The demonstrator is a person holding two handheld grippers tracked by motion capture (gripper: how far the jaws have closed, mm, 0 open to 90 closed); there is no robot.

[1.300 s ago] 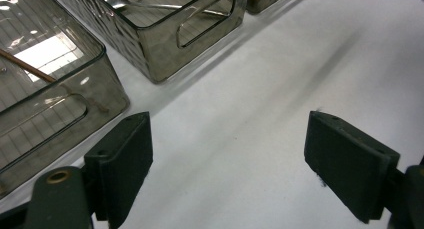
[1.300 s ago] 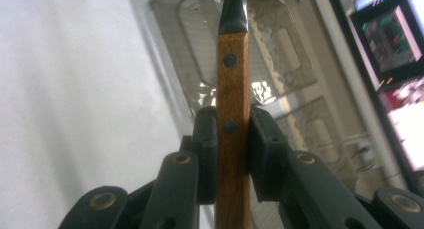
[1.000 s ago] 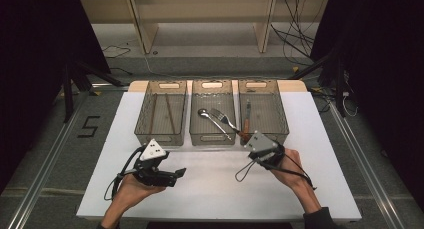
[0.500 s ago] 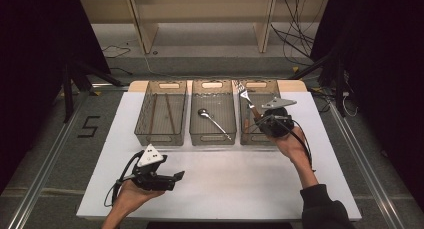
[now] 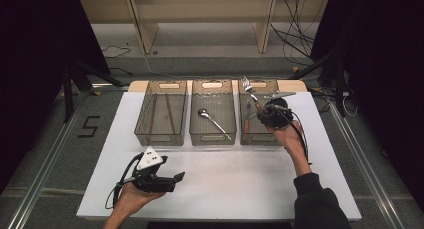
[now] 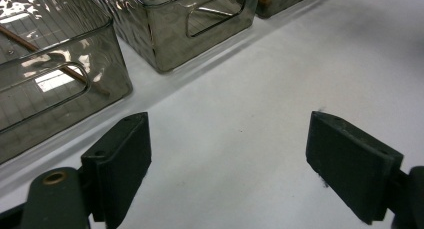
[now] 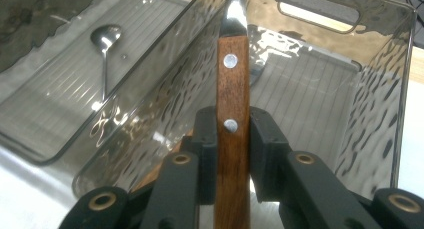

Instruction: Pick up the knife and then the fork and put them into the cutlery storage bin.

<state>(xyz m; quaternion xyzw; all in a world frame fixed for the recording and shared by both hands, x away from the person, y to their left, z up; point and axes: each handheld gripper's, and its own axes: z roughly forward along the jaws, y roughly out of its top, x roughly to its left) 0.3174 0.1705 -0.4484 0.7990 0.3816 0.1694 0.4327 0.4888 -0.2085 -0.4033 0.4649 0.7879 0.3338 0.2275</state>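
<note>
While I sweep from the left, my left gripper sits low on the white tabletop, near the front edge, its jaws spread wide with nothing between them; in the left gripper view there's bare tabletop between the two black pads. Beyond it, the left bin holds what look like thin brown sticks, and the middle bin holds a spoon lying bowl-end toward the far side.

Over on the right, here's the action: my right gripper hangs above the right bin, jaws clamped on the wooden handle of a fork. In the right gripper view the riveted handle runs straight out between the pads, so the fork's long axis lines up with the jaws, tines leading toward the bin's far end. From above, the tines sit over the far rim, near the handle cut-out.

My read: the fork lies along the bin's length already, so the coming move is a straight lowering and release into that right bin. The right hand is the one on it; the left is well apart and idle
</note>
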